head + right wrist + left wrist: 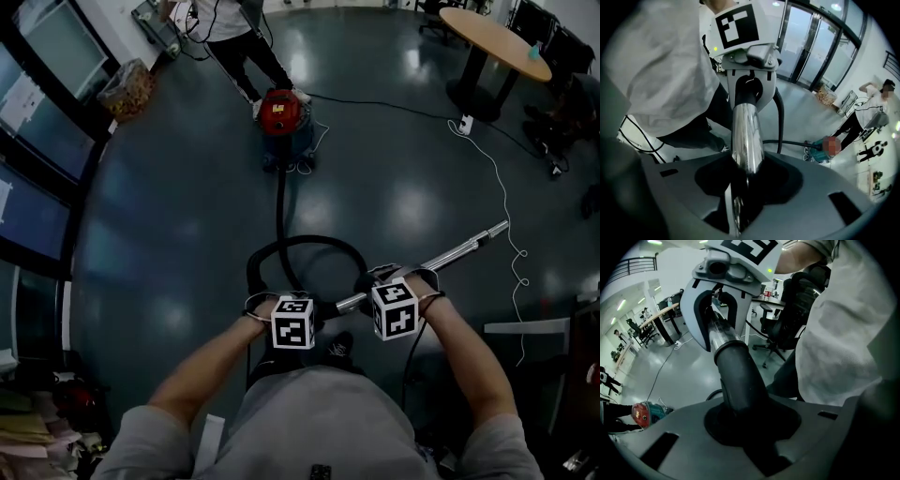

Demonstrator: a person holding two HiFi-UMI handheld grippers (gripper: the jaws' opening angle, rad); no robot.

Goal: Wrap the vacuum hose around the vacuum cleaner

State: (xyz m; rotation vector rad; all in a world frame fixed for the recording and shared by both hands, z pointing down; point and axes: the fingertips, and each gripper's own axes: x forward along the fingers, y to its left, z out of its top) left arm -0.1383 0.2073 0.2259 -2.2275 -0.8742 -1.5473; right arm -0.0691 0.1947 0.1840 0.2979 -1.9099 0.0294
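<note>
The black vacuum hose (280, 202), clamped between the fingers (679, 427) of the left gripper (750, 432), loops across the floor to the upright, red-topped vacuum cleaner (281, 114) well beyond them. Its chrome wand (747, 136) is clamped between the fingers (825, 187) of the right gripper (740, 197).

glossy dark floor (169, 234), round wooden table (492, 42), windows (33, 211) left

The vacuum hose (280, 192) at centre is appearing as matt black plastic; the wand (464, 248) at 3 o'clock is gleaming as smooth, polished metal. The floor (169, 216) is mirroring lights, glossy and smooth. The vacuum cleaner (278, 111) at 12 o'clock is showing shiny red plastic; the table (483, 33) at 1 o'clock is showing a smooth wood top.
</note>
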